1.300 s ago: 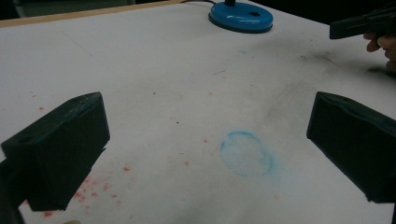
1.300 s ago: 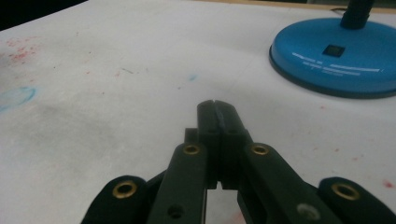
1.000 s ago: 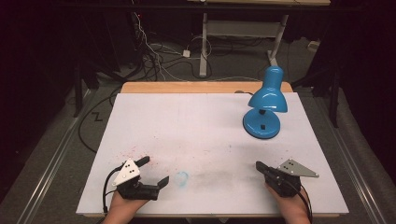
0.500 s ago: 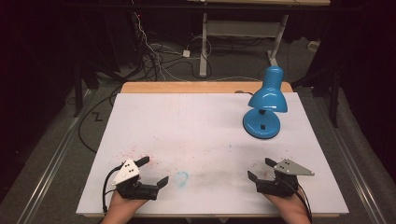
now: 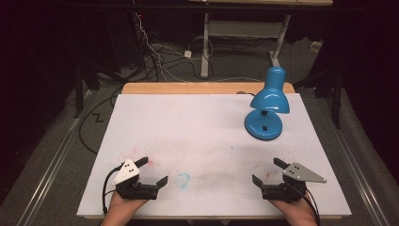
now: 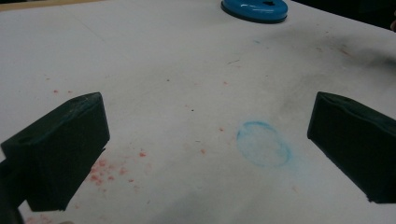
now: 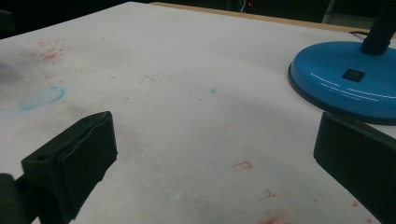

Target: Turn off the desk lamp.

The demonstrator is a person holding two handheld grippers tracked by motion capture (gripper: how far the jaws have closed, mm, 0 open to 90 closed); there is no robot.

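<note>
Left gripper [image 6: 205, 154] jaws wide apart over the white table [image 6: 154, 60]; blue ring stain [image 6: 264, 143] between them; blue lamp base [image 6: 254, 8] at twelve o'clock.

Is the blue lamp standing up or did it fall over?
Standing up. The blue lamp sits flat on its round base on the white table, shade bent downward.

We hold our left gripper [image 5: 154, 171] low at the near left, its jaws spread wide with nothing between them. Our right gripper [image 5: 269, 170] sits at the near right, jaws wide apart too. Both point toward the far side.
</note>
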